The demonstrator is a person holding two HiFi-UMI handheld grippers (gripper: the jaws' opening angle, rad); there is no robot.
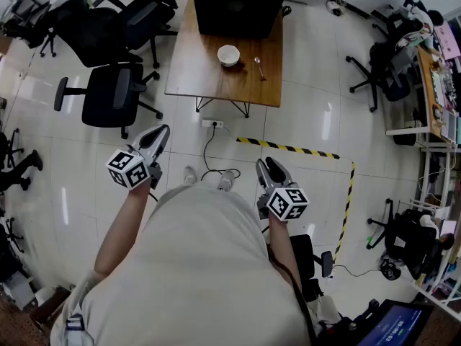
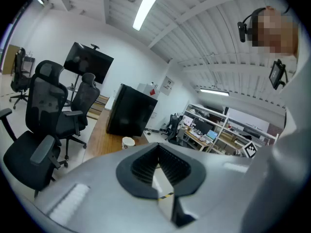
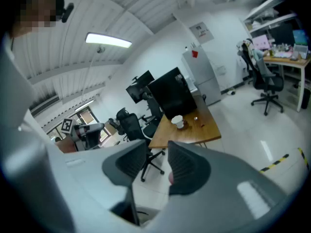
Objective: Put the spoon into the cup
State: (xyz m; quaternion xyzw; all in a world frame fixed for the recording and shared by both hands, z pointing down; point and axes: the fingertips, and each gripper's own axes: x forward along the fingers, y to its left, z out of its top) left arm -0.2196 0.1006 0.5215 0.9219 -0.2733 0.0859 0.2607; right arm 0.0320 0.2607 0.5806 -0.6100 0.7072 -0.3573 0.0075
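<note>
**Approach stage: spoon not yet reached**

The white cup (image 1: 229,55) stands on the wooden worktop (image 1: 189,74). The spoon (image 1: 259,66) lies just right of the cup, apart from it. Both tools are well short of the cup, over the floor (image 1: 306,125).

- Left tool (image 1: 156,139): clenched, tips together, empty.
- Right tool (image 1: 271,169): released, jaws apart, nothing between.

Judgement: no grasp has begun. The next move calls for closing in on the cup, then lowering the released right tool over the spoon's handle.
</note>
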